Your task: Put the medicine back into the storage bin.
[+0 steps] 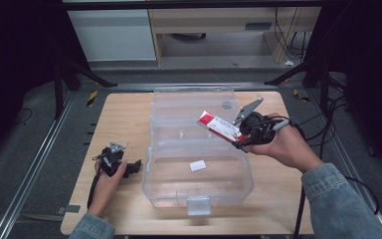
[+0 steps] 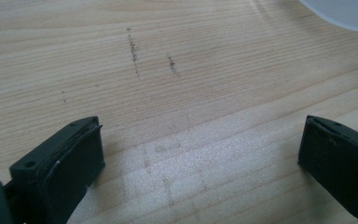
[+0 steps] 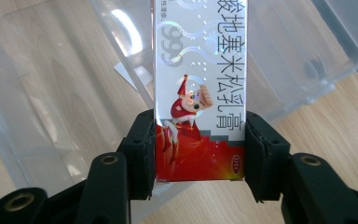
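A long red and white carton with printed characters and a cartoon figure hangs over the open clear plastic box. My right gripper is shut on its red end, held in a hand at the box's right side. In the right gripper view the black pads press both long sides of the carton, with the box wall beneath. My left gripper rests on the table left of the box, jaws wide apart. The left gripper view has bare wood between its fingers.
The clear box's lid lies open toward the far side. A small white label lies on the box floor. The wooden table has bare room at left and right. Cables trail off the right edge.
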Motion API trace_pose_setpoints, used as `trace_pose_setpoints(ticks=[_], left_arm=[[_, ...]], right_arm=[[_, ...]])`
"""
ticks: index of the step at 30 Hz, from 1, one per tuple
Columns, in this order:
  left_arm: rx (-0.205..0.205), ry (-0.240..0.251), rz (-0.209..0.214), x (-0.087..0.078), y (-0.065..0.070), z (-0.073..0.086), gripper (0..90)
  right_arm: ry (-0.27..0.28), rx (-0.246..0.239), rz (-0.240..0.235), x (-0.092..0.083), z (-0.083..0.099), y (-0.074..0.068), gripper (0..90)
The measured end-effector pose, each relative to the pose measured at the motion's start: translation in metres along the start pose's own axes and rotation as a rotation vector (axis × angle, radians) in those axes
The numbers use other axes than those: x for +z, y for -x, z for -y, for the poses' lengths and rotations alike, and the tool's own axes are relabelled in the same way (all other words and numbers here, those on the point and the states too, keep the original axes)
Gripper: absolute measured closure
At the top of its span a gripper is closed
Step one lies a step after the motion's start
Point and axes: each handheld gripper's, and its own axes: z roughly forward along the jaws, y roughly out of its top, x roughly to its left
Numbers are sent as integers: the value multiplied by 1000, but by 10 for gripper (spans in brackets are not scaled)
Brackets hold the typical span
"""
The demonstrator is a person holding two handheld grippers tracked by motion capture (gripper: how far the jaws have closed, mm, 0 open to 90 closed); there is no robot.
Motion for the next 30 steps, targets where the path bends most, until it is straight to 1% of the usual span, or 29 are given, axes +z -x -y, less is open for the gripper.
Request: trace_pose_setpoints(ticks=[8,11,14,18,20,23,24,25,27,30], left_arm=[[1,2,3,0,1,1,0],[1,2,3,-1,1,1,0],[1,2,3,0,1,1,0],[7,0,3,-1,1,1,0],[6,0,5,-1,1,1,0],[7,1,8,0,1,1,0],[7,1,8,0,1,0,0],[9,0,8,0,1,0,0],[9,0,8,1,1,-1,0],[9,0,9,1,1,-1,0]], right_arm=[[-4,-58,-37,9,-16,-15,515],[9,-78,-55,11,-21,-22,515],[4,-105,-63,12,-24,-27,515],[6,-123,-84,14,-31,-33,515],[8,-142,-89,16,-35,-36,515],[4,-156,-94,21,-38,-41,515],[4,-168,-96,23,-39,-43,515],[-5,-168,-98,25,-40,-45,515],[-7,-177,-102,27,-42,-47,515],[-8,-213,-127,33,-48,-55,515]])
